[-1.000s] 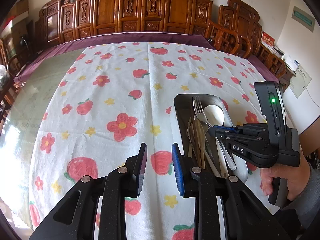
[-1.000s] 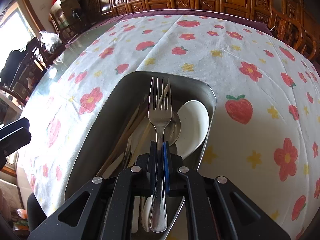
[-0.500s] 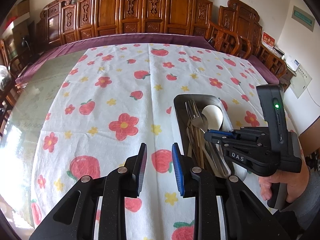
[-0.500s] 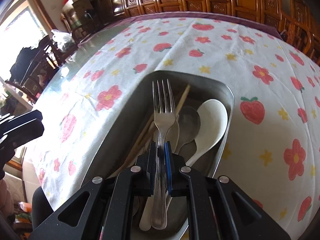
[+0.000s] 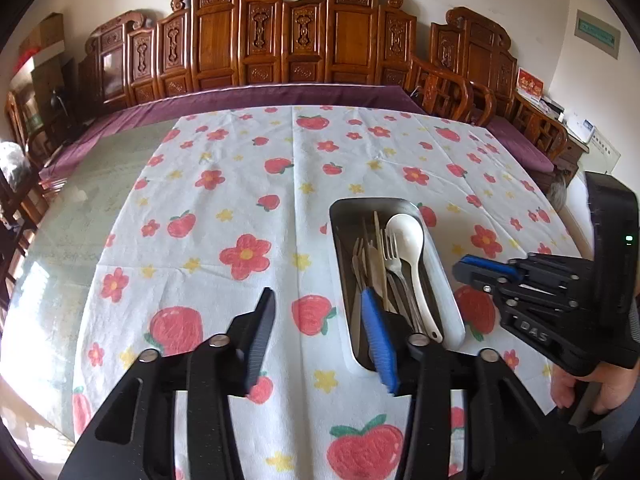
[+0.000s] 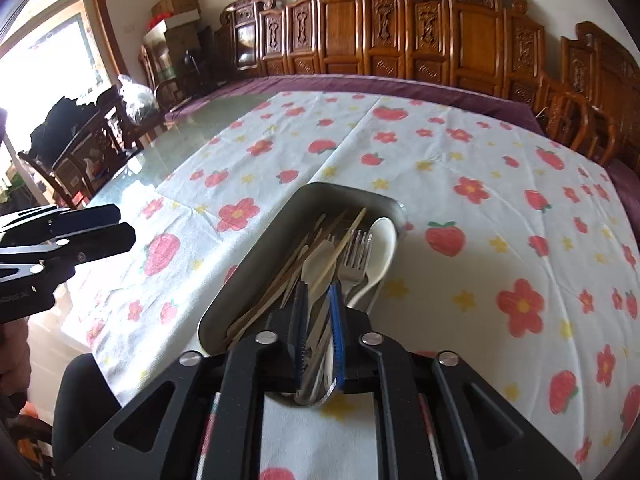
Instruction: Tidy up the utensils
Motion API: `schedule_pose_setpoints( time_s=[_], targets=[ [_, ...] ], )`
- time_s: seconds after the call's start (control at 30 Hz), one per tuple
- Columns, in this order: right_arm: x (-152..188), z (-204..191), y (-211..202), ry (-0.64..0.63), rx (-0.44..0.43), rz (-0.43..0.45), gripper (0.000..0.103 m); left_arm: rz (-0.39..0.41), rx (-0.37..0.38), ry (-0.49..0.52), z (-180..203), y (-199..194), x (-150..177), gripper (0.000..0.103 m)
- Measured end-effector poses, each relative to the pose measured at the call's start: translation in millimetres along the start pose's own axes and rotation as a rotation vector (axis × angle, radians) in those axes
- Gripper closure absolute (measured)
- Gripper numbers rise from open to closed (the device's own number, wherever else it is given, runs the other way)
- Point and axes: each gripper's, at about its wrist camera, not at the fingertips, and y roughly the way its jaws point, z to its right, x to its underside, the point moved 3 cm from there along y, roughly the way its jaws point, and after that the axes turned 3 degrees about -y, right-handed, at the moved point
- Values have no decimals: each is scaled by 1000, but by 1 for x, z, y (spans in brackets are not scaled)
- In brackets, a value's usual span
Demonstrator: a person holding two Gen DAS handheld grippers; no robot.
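Note:
A metal tray (image 5: pixel 372 202) (image 6: pixel 272 248) sits on the strawberry tablecloth, right of the middle. In it lie a steel fork (image 5: pixel 390 248) (image 6: pixel 354 258), a white spoon (image 5: pixel 406 232) (image 6: pixel 382 248) and several wooden chopsticks (image 5: pixel 376 240) (image 6: pixel 338 248). My right gripper (image 6: pixel 318 288) hovers above the tray's near end; its jaws are opening a little, with nothing gripped between them. In the left wrist view it (image 5: pixel 466 270) is raised to the right of the tray. My left gripper (image 5: pixel 318 296) (image 6: pixel 120 224) hangs over the cloth left of the tray, jaws opening wide and empty.
Carved wooden chairs (image 5: pixel 280 44) line the table's far side behind a purple cloth edge (image 5: pixel 260 98). Bare glass tabletop (image 5: pixel 76 200) lies left of the tablecloth. A person's hand (image 5: pixel 592 392) holds the right gripper's handle at the lower right.
The right gripper has let go of the fork, which now lies in the tray, and has drawn back and up. The left gripper's jaws have spread much wider.

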Motion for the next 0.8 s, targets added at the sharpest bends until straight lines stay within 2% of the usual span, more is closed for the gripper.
schedule_pose_setpoints(
  time_s=[0.07,0.1,0.17,0.2,0.27,0.33,0.8],
  targets=[
    [6,4,-18,14,28,27,56,17,-7,0,5,-7,2,31],
    [10,7,-27,22,41,39,50,27,-8,-2,8,-12,4,25],
    [17,11,-44,35,71,60,25,40,-8,-6,12,-19,7,15],
    [21,13,-53,40,88,70,20,46,-11,-5,15,-22,9,10],
    [29,17,-68,51,120,82,7,50,-26,7,23,-27,14,8],
    [38,20,-83,60,137,93,3,44,-34,12,29,-30,20,8],
    [92,25,-180,99,219,181,3,89,-34,20,72,-84,58,8]
  ],
)
